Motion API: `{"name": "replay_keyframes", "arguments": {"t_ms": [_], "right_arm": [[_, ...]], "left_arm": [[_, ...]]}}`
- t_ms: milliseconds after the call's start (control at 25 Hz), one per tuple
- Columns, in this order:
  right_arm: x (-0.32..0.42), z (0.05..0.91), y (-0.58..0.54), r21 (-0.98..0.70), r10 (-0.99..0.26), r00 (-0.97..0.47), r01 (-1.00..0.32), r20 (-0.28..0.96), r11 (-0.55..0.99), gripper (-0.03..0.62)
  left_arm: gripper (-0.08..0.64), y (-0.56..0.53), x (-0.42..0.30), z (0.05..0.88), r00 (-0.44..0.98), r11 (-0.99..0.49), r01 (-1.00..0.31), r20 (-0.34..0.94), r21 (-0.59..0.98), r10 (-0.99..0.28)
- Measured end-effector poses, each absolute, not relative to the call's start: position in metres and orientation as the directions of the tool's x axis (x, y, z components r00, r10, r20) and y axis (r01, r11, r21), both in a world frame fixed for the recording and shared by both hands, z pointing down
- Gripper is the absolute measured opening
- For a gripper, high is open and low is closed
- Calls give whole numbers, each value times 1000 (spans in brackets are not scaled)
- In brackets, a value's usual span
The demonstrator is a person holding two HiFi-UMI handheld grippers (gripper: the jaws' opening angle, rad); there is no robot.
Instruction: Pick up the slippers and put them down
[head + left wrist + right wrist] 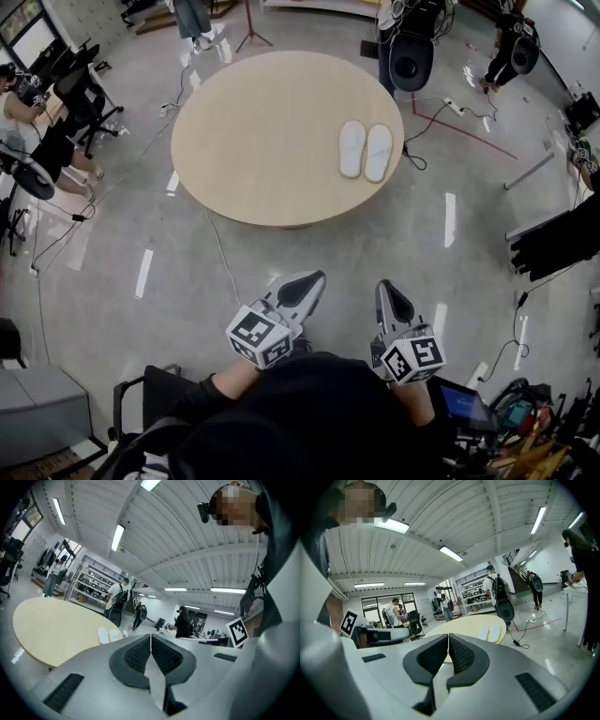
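head view: a round, pale wooden table [253, 141] stands on a glossy grey floor [450, 281]. 2 white slippers [366, 150] lie flat on the table's right part, side by side and touching, near its edge. at the bottom of the view the person holds the left gripper [314, 278] and the right gripper [384, 286] next to each other over the floor, well apart from the table and the slippers, both aimed toward the table. black cables [220, 253] trail across the floor, and office chairs [84, 103] stand at the far left. left gripper view: the claw's 2 dark ribbed pads [136, 653] meet along a thin line, closed with nothing between them. beyond them the slippers lie far off on the tabletop, and people stand by metal shelves [89, 585] under long ceiling lights [117, 536]. right gripper view: this claw is also closed and empty, its pads pressed together. the slippers lie ahead and slightly right, at the table's right end, untouched.
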State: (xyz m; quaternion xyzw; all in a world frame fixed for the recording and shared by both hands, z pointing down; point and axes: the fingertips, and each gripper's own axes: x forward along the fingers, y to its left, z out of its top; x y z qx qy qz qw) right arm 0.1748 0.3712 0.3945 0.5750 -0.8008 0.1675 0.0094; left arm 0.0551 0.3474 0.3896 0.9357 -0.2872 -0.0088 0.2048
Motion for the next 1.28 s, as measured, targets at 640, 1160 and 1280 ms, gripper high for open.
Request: {"name": "replay_keyframes", "arguments": {"t_ms": [640,1160,1280], "right_arm": [[186,428,241,-292,-903,-331,-923,273,250,15],[277,432,68,-292,-843,-479,-865,245,407,17],[293,446,44,-277,-845,-467,-875,261,398,17]], "left_arm": [[23,209,81,435,848,-723,-521,180,454,-499],[23,55,195,430,767,-690,-642,283,335,-576],[25,32,207,445,746,-672,-666,310,325,-589]]}}
